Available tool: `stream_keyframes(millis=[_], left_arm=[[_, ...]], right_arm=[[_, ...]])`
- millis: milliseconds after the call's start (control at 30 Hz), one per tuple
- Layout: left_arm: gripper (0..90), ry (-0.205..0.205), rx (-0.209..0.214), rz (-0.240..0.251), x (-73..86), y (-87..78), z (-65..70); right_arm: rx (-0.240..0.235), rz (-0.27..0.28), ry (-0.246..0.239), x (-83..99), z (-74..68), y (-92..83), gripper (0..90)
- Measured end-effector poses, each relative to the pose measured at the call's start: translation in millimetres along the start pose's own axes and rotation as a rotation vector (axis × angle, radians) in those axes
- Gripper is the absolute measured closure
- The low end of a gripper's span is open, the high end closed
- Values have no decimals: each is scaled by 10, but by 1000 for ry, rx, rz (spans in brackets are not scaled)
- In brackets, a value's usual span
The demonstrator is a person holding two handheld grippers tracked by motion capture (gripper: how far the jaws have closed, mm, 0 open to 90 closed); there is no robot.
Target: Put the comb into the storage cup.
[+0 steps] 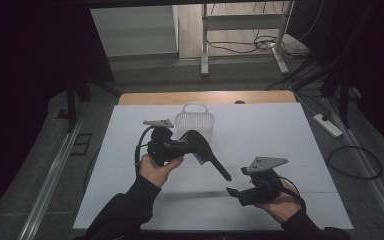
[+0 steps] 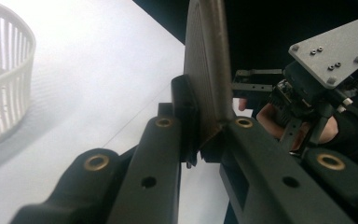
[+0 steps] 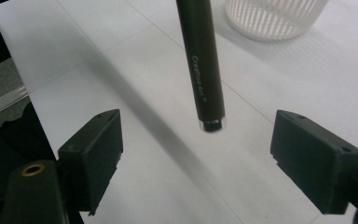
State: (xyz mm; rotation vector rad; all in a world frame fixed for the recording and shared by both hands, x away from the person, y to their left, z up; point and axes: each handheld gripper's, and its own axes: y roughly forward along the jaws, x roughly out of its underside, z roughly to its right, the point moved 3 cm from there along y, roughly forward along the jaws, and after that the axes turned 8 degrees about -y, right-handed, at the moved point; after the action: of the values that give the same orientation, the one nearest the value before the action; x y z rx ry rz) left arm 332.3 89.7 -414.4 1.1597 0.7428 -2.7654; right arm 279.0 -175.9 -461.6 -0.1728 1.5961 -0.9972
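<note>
A black hairbrush (image 1: 200,145) hangs above the white table sheet, and my left gripper (image 1: 187,146) is shut on its head. Its handle (image 1: 220,167) slants down and to the right. In the left gripper view the brush head (image 2: 207,70) stands clamped between the two jaws of the left gripper (image 2: 200,128). My right gripper (image 1: 233,191) is open, just below and right of the handle's end. In the right gripper view the handle (image 3: 200,65) comes down from the top, and its tip hangs between and slightly beyond the wide-apart jaws of the right gripper (image 3: 196,144) without touching them.
A white slatted basket (image 1: 195,120) with a handle stands at the back middle of the white sheet (image 1: 280,135), behind the brush; it also shows as basket (image 2: 4,79) and basket (image 3: 275,16). Metal rails run along both table sides, and cables lie on the floor to the right.
</note>
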Motion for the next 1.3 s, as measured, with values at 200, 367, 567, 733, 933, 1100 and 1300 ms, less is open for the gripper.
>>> stream_keyframes(millis=[200,367,567,733,933,1100,1300], left_arm=[[871,6,-19,-3,-22,-23,-21],[871,10,-36,-4,-55,-60,-34],[871,20,-59,0,-110,-113,-46],[871,21,-73,2,-150,-139,-63],[871,22,-79,4,-197,-167,-83],[871,28,-86,3,-246,-198,-95],[870,26,-94,12,-292,-238,-105]], right_arm=[[0,-5,4,35,17,-42,115],[8,-16,4,68,19,-73,63],[22,-17,8,104,39,-116,19],[30,-26,-2,143,37,-141,0],[37,-32,-5,184,35,-179,0],[42,-44,4,226,47,-213,0],[49,-50,14,280,60,-261,0]])
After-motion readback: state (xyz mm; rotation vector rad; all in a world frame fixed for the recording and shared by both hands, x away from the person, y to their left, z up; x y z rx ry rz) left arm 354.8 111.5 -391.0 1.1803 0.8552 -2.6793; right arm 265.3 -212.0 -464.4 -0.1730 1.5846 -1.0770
